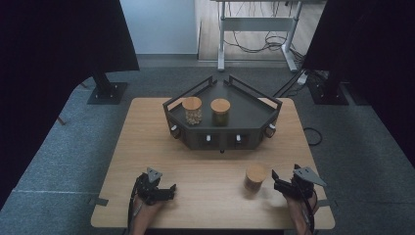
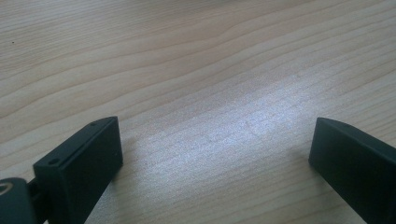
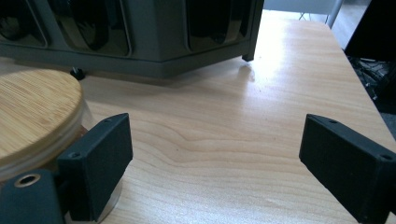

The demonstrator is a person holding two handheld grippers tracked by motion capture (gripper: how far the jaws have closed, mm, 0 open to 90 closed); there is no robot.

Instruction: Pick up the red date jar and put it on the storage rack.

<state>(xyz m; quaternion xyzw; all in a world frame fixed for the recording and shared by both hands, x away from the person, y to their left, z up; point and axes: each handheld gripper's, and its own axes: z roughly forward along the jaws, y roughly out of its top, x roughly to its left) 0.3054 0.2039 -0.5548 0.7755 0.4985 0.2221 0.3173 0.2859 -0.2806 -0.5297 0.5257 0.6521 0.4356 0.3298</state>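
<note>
A glass jar with a round wooden lid [image 1: 255, 177] stands on the wooden table [image 1: 205, 161] at the front right. My right gripper [image 1: 275, 180] sits just right of it, open, jaws wide with nothing between them. In the right gripper view the jar's lid [image 3: 35, 112] lies left of and outside the left jaw. My left gripper [image 1: 170, 191] rests near the front left edge, open over bare wood [image 2: 210, 140]. Two more wooden-lidded jars [image 1: 192, 109] [image 1: 220, 111] stand on top of a dark angular rack [image 1: 254, 115] at the table's far middle.
The dark rack [image 3: 154, 42] has small white knobs along its front [image 1: 208, 139]. Black curtains hang at both sides, and a desk frame with cables [image 1: 259, 29] stands beyond the table. Grey carpet surrounds the table.
</note>
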